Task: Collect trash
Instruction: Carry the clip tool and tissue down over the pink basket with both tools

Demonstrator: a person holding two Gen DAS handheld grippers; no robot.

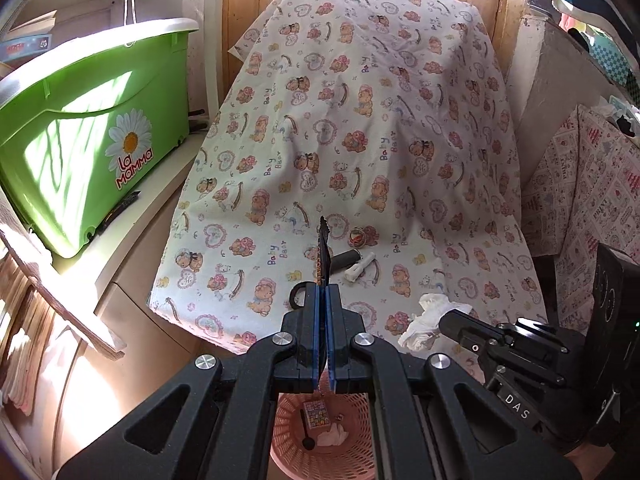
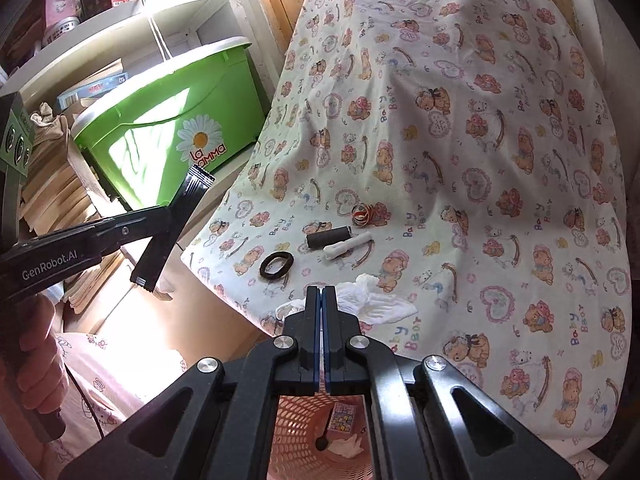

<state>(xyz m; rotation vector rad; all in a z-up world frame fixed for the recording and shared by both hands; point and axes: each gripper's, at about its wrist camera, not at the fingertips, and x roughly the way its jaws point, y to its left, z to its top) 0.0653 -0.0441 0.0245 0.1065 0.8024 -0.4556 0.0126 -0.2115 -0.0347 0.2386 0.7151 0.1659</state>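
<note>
While left gripper (image 1: 323,280) fingers pinch long black foil sachet (image 2: 176,228), carry it over pink plastic mesh basket (image 1: 288,412) w/ trash, then let go; right gripper (image 2: 321,294) fingers closed, empty.

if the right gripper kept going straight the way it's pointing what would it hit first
Probably the crumpled white tissue just past the shut jaws of the right gripper, at the cloth-covered surface's near edge; depth is unclear.
</note>
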